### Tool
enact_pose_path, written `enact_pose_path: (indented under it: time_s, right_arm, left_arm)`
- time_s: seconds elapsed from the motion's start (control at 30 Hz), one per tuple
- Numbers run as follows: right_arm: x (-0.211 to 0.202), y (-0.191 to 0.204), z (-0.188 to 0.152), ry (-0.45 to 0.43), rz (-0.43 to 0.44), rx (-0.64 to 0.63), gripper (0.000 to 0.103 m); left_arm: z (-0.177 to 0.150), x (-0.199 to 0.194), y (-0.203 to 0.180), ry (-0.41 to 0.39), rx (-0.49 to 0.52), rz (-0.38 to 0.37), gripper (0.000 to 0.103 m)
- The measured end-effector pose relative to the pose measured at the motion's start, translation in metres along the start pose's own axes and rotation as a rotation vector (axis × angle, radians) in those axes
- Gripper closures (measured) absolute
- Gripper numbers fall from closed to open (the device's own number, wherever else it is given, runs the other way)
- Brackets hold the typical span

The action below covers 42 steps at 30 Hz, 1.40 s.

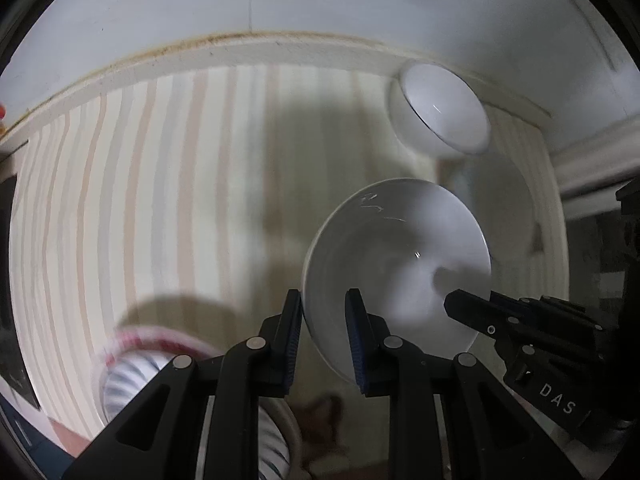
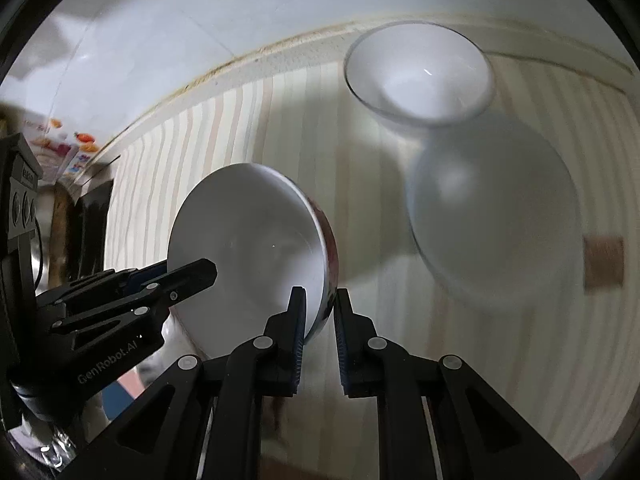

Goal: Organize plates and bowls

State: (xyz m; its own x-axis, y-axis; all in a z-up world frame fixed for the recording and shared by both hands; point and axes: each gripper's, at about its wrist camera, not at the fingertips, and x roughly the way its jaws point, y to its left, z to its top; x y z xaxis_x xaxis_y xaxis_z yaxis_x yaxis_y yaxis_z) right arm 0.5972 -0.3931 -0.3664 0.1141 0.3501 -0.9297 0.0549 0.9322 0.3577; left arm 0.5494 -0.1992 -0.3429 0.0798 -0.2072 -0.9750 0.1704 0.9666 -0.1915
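My left gripper (image 1: pixel 323 334) is shut on the rim of a plain white bowl (image 1: pixel 400 264), held tilted above the striped table. My right gripper (image 2: pixel 320 338) is shut on the rim of a white bowl with a red pattern outside (image 2: pixel 248 256), also tilted in the air. The right gripper (image 1: pixel 472 310) shows at the right of the left wrist view, the left gripper (image 2: pixel 192 272) at the left of the right wrist view. A blurred white bowl (image 2: pixel 492 224) hangs at the right of the right wrist view. Another white bowl (image 1: pixel 444 108) (image 2: pixel 420 76) stands near the table's far edge.
The table has a pale striped cloth (image 1: pixel 160 200) and ends at a cream edge against a white wall (image 1: pixel 320 0). A red and blue striped bowl (image 1: pixel 132 364) sits low left in the left wrist view. Dark objects (image 2: pixel 88 216) stand at the table's left end.
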Motion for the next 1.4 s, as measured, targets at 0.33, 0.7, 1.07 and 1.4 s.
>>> enact_pose_path:
  time_s: [0.33,0.7,1.07,1.4]
  right_arm:
    - [-0.009,-0.033,-0.087,0.038,-0.011,0.051,0.087]
    - [0.016,-0.057,-0.106,0.087,-0.025,0.082,0.087]
    - [-0.062,-0.1,-0.088,0.005,0.128,0.193,0.054]
    - [-0.066,-0.157,-0.003,-0.127,0.074,0.295,0.048]
  left_arm:
    - [-0.064,0.027,-0.033,0.091,0.042,-0.017,0.083]
    - [-0.068,0.057,-0.057,0.127,0.092,0.032,0.083]
    - [-0.014,-0.032,-0.056,-0.046,0.032,-0.019,0.059]
    - [0.079,0.03,-0.097,0.024,0.035,-0.071,0.056]
